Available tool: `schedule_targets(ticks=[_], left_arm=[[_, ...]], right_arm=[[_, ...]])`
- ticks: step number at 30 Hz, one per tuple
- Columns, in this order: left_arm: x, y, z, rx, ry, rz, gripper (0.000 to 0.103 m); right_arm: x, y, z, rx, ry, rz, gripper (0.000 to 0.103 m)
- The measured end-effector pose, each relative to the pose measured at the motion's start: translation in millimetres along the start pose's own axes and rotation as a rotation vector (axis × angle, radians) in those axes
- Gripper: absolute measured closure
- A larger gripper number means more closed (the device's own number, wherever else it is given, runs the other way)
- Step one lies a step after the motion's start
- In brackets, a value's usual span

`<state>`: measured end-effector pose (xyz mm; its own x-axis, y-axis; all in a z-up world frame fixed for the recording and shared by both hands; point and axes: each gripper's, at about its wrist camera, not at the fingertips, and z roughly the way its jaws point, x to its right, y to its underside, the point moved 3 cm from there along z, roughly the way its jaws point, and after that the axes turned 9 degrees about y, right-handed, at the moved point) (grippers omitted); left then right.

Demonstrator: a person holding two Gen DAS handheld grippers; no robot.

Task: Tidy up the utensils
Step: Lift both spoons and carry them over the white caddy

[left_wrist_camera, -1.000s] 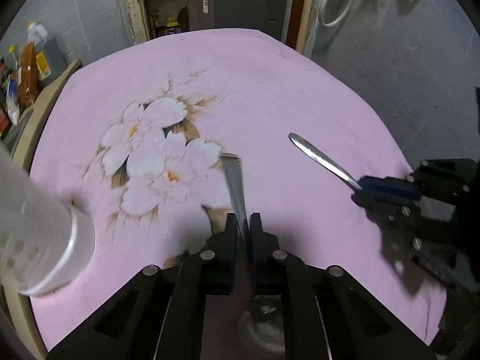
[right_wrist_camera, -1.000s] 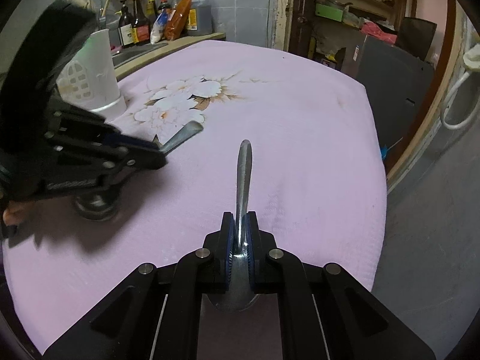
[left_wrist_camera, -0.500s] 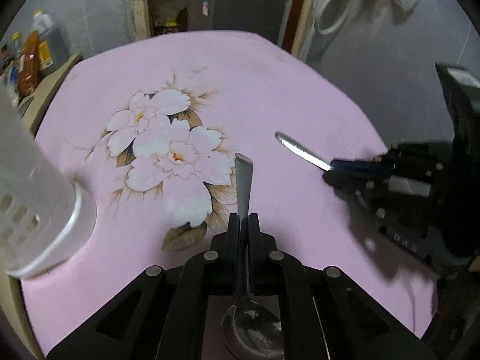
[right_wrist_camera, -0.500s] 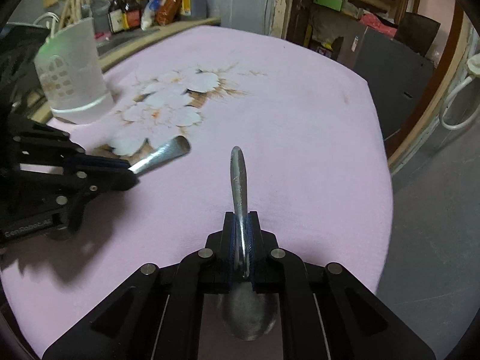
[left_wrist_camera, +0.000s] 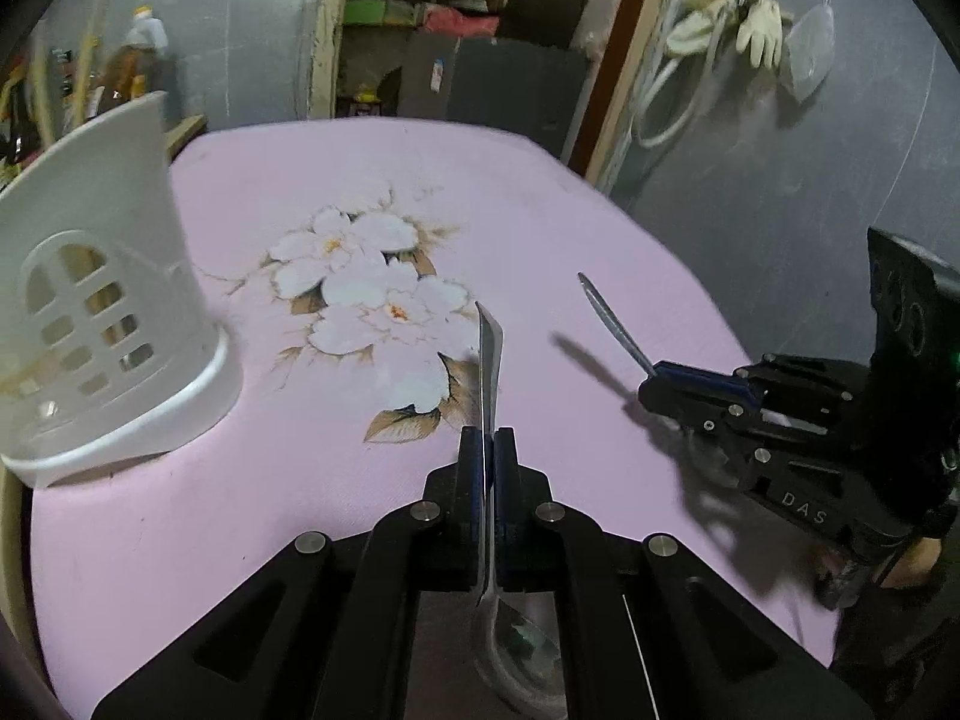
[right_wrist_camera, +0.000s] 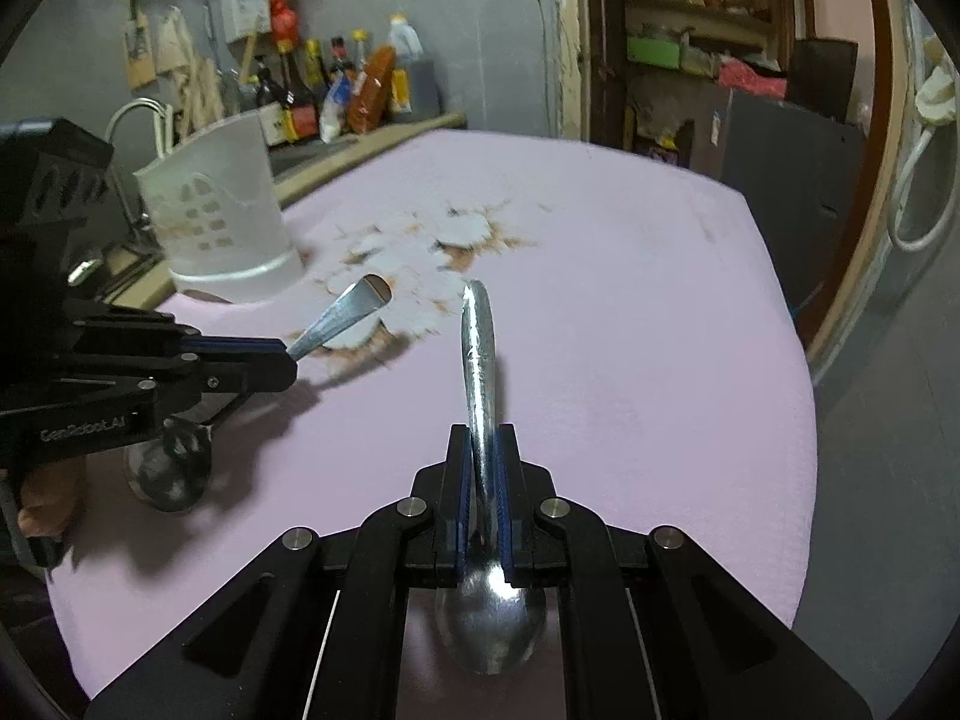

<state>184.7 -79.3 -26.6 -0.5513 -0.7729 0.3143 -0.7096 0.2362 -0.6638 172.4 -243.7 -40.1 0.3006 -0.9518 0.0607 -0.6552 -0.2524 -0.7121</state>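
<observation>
My left gripper (left_wrist_camera: 487, 441) is shut on a metal spoon (left_wrist_camera: 491, 354), handle pointing forward, bowl back under the fingers. My right gripper (right_wrist_camera: 482, 441) is shut on a second metal spoon (right_wrist_camera: 477, 348), held the same way. Both are lifted above the pink flowered tablecloth (left_wrist_camera: 540, 210). A white perforated utensil holder (left_wrist_camera: 90, 312) stands upright at the table's left; it also shows in the right wrist view (right_wrist_camera: 219, 216). The right gripper appears at the right of the left wrist view (left_wrist_camera: 651, 387), the left gripper at the left of the right wrist view (right_wrist_camera: 288, 369).
Sauce bottles (right_wrist_camera: 336, 90) stand on a counter behind the holder. A dark cabinet (left_wrist_camera: 504, 78) and a doorway lie beyond the table's far edge. Gloves and a hose (left_wrist_camera: 720, 30) hang on the grey wall at the right.
Both grippers have risen and tilted up with their spoons. The left gripper has swung so the utensil holder now sits closer and more upright in its view.
</observation>
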Motion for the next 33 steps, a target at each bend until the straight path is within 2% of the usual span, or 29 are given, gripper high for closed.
schedule_targets(ticks=[4,9,12,18,26,33], left_arm=[[7,-1,-19,0.100,-0.006,0.022,0.103],[15,-2,-24,0.134,-0.033,0.053,0.103],[17,0,-34,0.190,-0.064,0.070,0.103],[18,1,-45,0.316,-0.122,0.088,0.103],[16,2,-57,0.421,-0.161,0.090,0.103],[6,-8,-78,0.506,-0.187,0.065,0.103]], right_arm=[[-13,-2,-11,0.073,0.010,-0.057,0.098],[-31,-2,-21,0.139,0.033,-0.131,0.098],[-34,-3,-30,0.195,0.040,-0.140,0.098],[-37,-11,-44,0.317,0.056,-0.096,0.098],[-44,-31,-63,0.479,0.068,-0.001,0.098],[-47,-61,-78,0.595,0.043,0.078,0.098]])
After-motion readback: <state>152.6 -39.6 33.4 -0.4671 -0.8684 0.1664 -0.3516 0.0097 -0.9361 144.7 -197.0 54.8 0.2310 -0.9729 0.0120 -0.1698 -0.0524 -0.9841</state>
